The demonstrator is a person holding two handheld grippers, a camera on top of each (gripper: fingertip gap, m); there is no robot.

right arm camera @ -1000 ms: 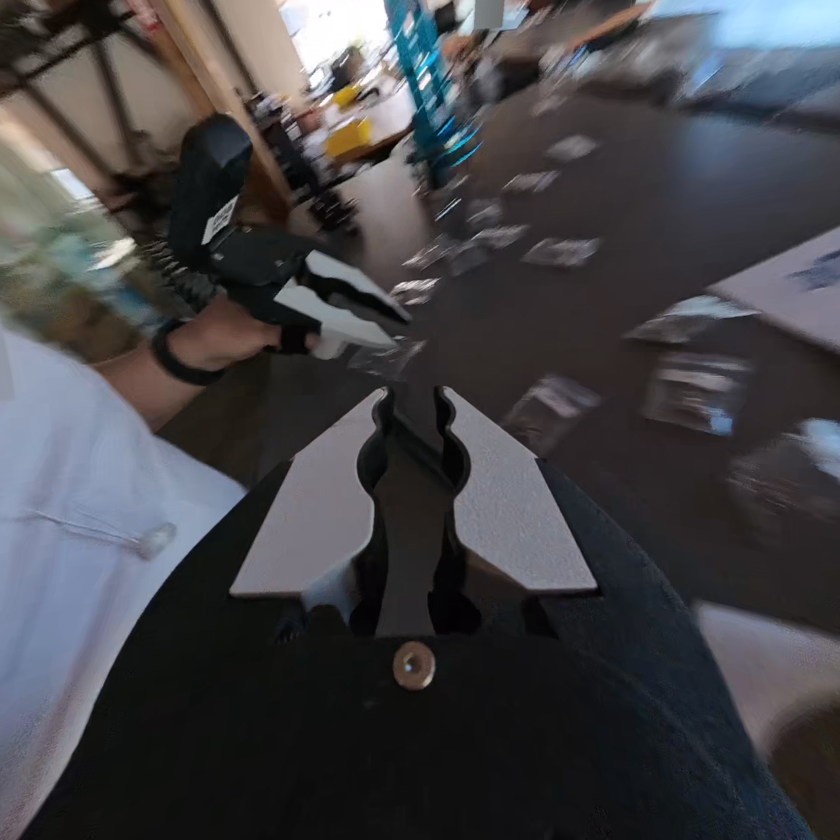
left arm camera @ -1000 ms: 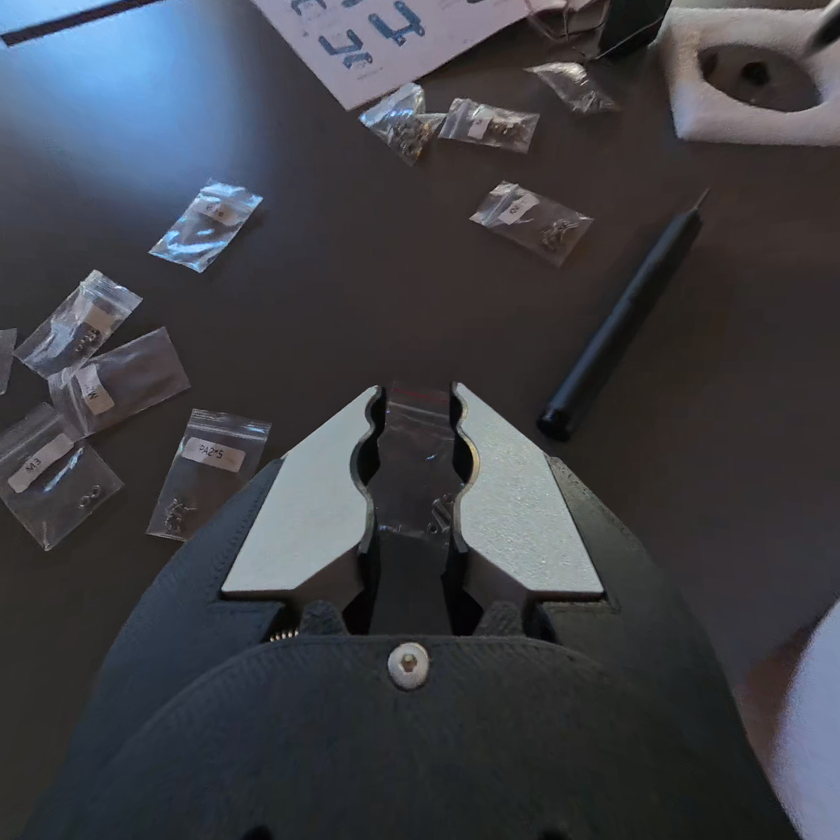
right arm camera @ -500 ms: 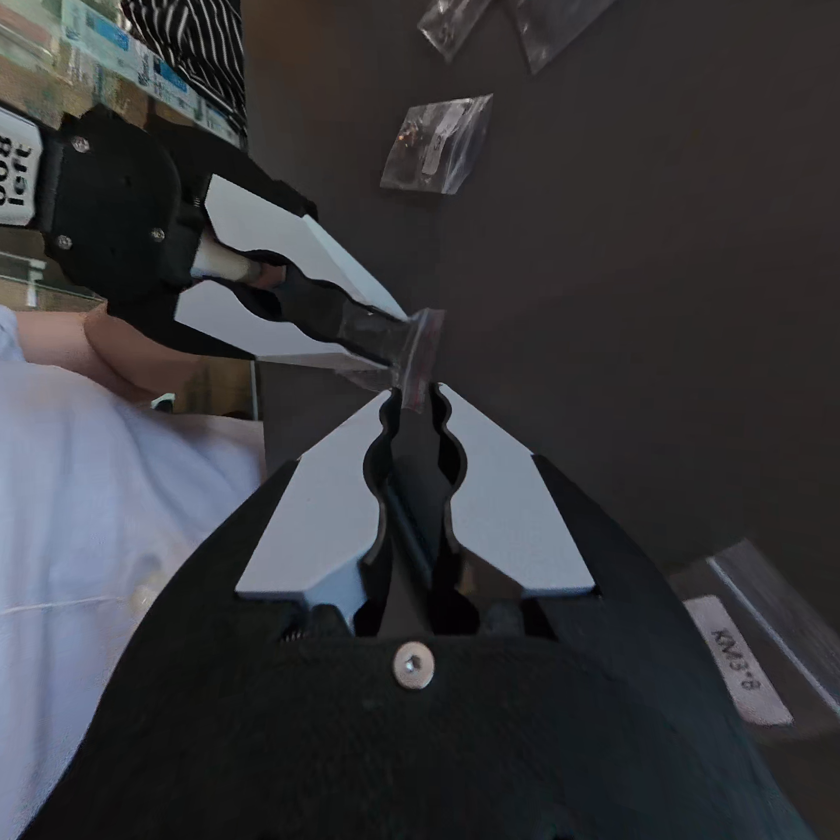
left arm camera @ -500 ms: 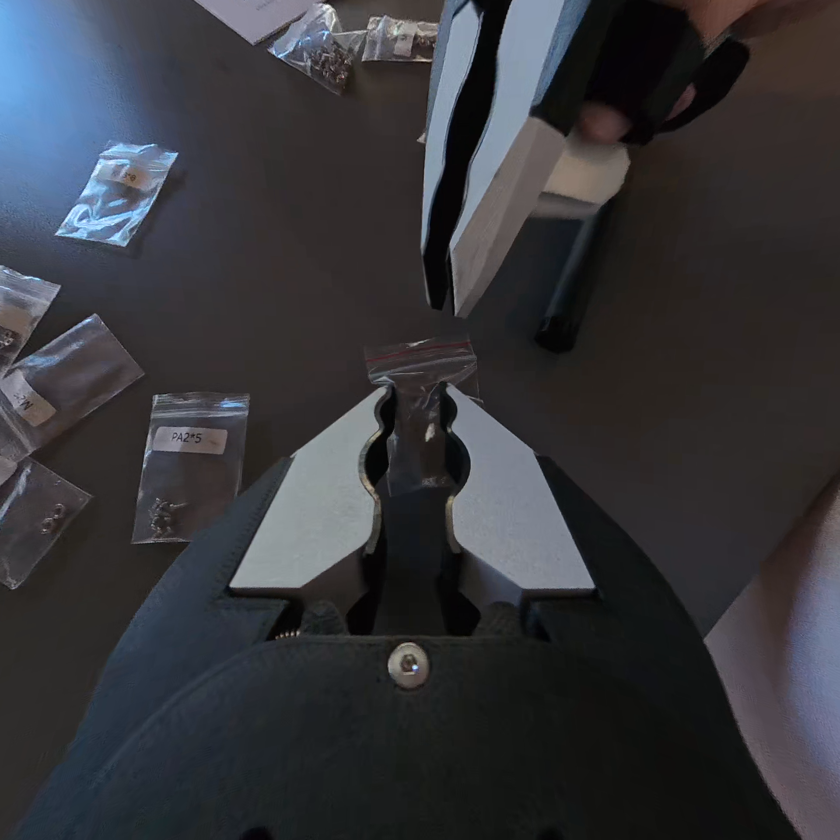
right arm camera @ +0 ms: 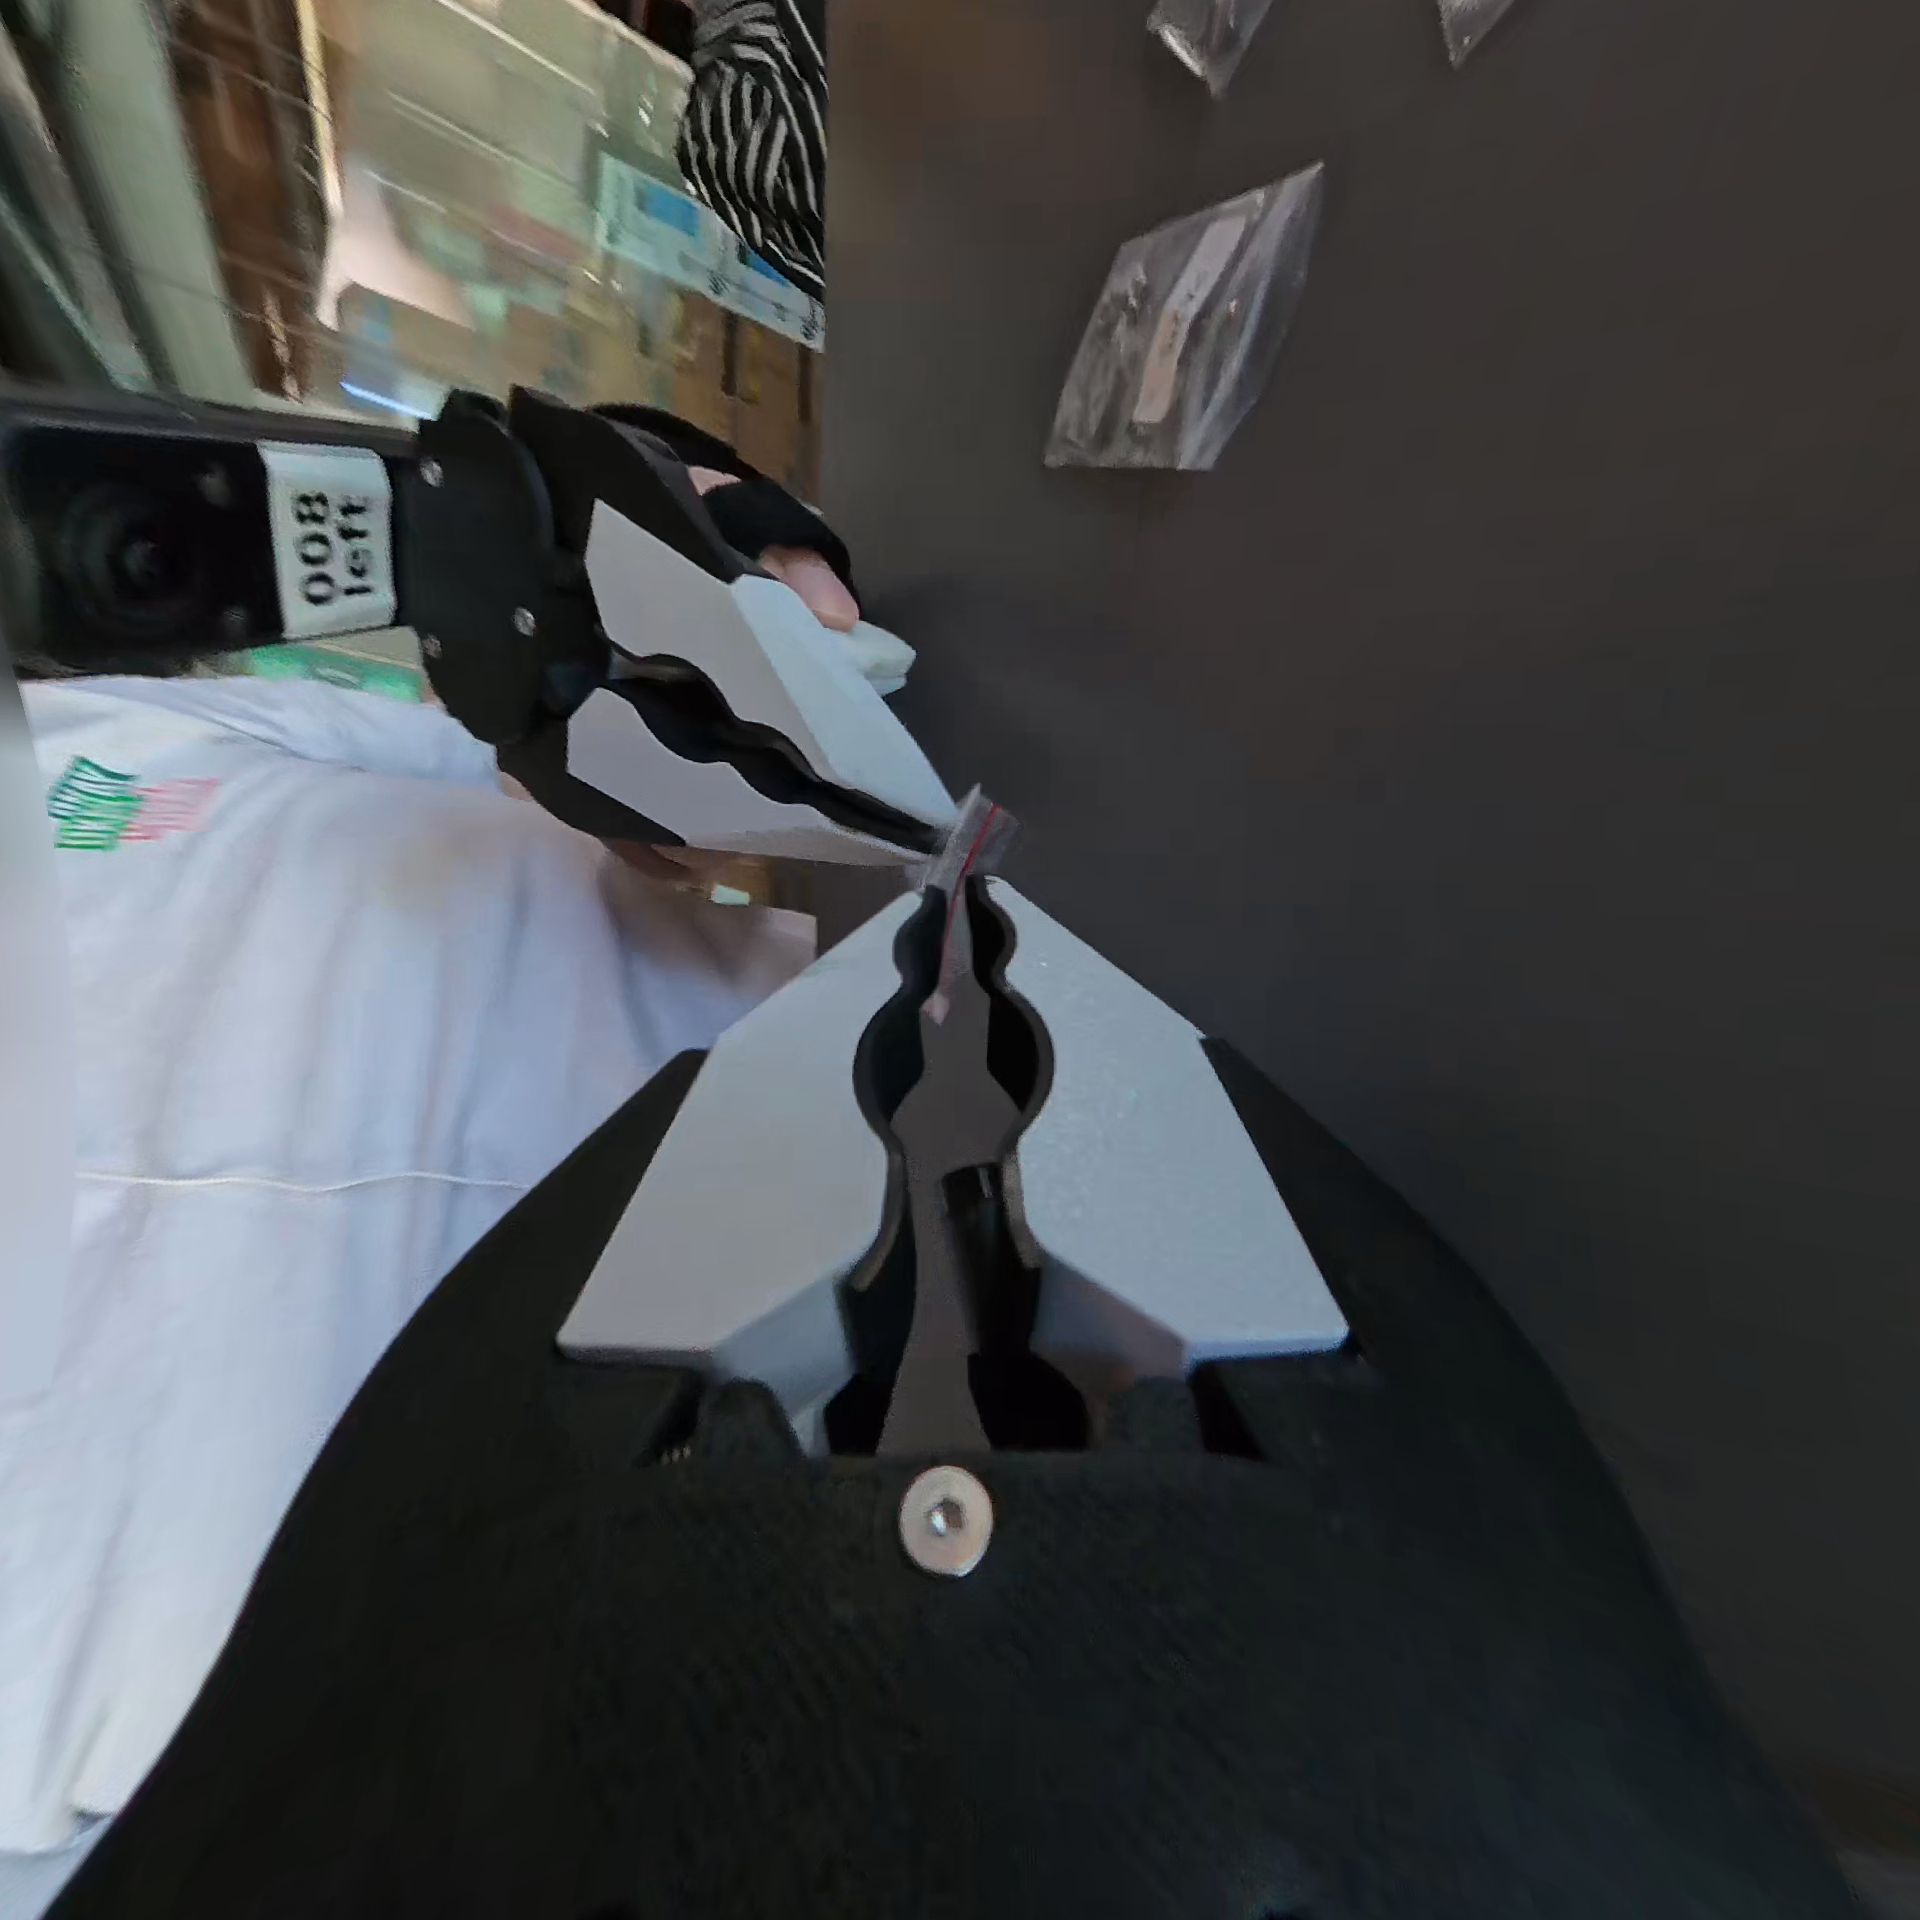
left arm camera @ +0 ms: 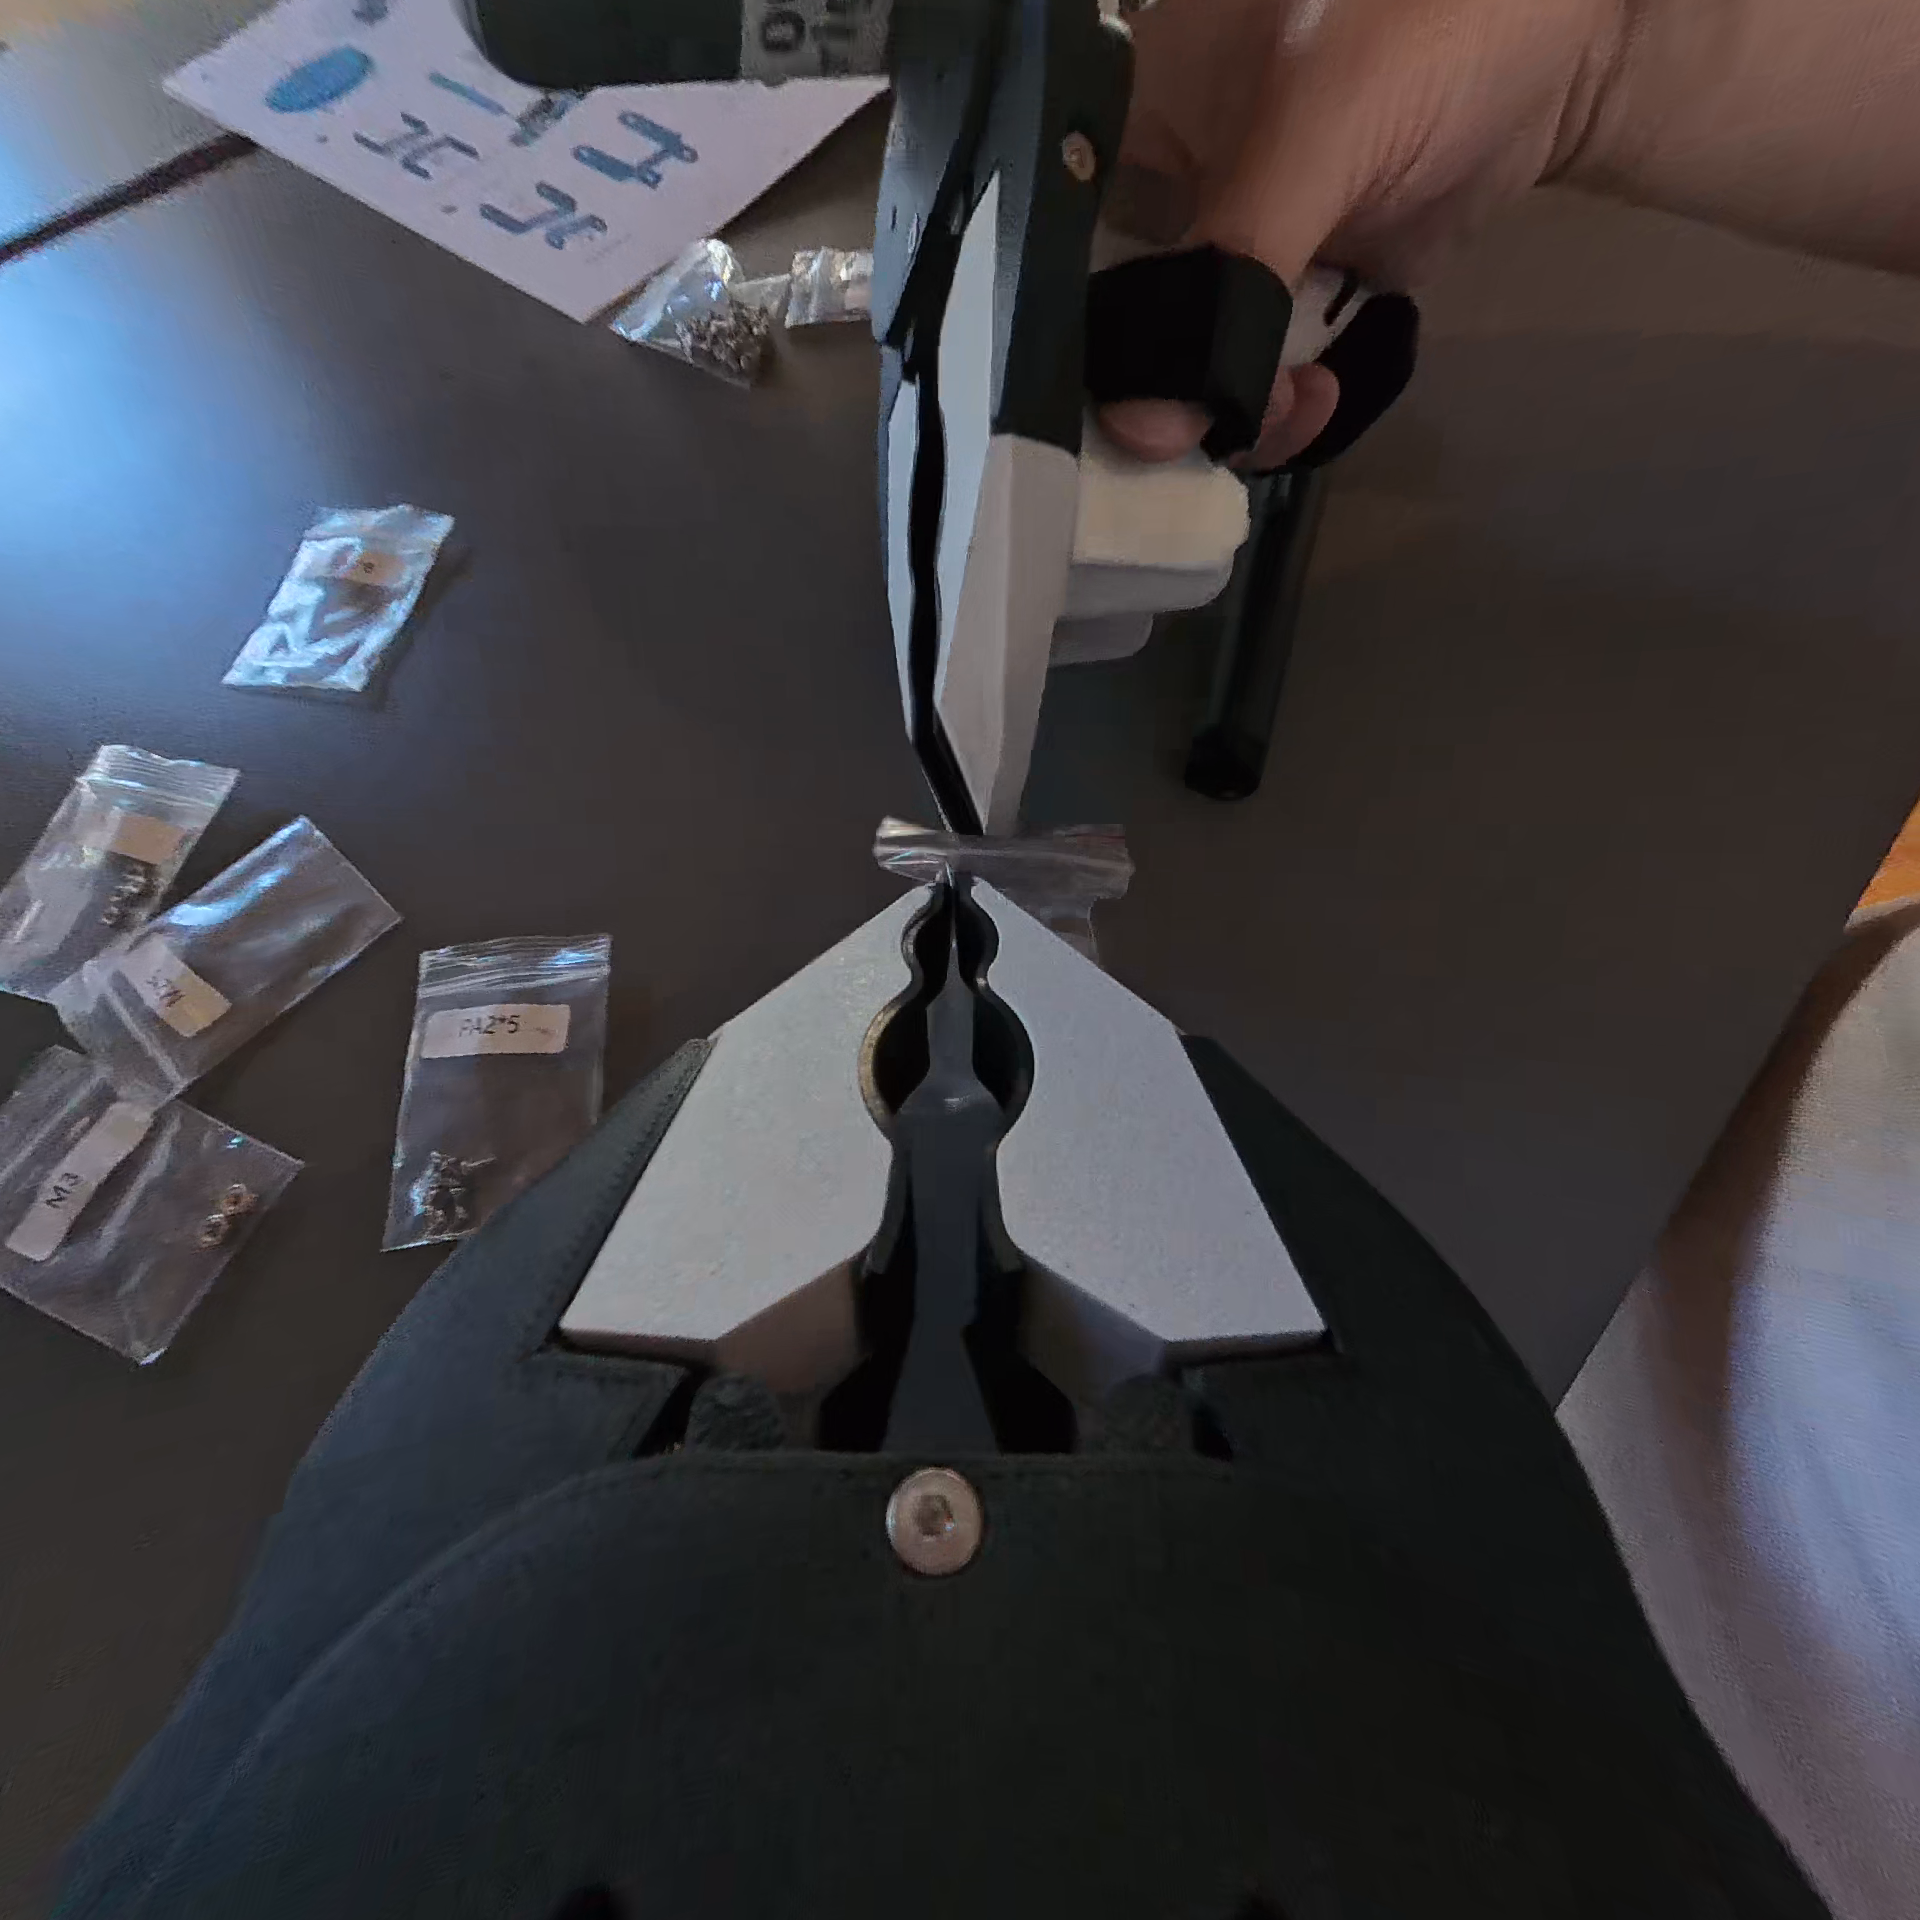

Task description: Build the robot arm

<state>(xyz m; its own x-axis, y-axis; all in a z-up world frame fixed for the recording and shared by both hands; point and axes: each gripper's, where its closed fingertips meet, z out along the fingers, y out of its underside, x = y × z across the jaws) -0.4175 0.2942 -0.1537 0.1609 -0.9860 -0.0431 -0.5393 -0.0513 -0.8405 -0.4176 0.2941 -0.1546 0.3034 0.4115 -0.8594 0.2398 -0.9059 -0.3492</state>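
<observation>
My left gripper (left arm camera: 958,896) is shut on a small clear zip bag (left arm camera: 1049,857), pinching it at the very tips and holding it above the dark table (left arm camera: 644,644). My right gripper (left arm camera: 966,816) comes down from above, and its tips meet the bag's top strip. In the right wrist view the bag's red-lined edge (right arm camera: 948,935) sits between my right gripper's (right arm camera: 954,899) nearly closed tips. The left gripper (right arm camera: 935,831) holds the bag from the left, tip to tip with the right one. The bag's contents are hidden.
Several clear labelled bags of small hardware lie on the table at left (left arm camera: 499,1081) and at the back (left arm camera: 696,322). A white sheet with blue marks (left arm camera: 499,135), a black pen-like tool (left arm camera: 1257,644) and white foam (left arm camera: 1153,540) lie behind. A white shirt (left arm camera: 1766,1351) is at right. The tips of both grippers are at nearly the same place.
The right gripper swung in from the side, came down onto the bag's top edge and closed on it. The left gripper's hold has slid to the bag's end, jaws narrower.
</observation>
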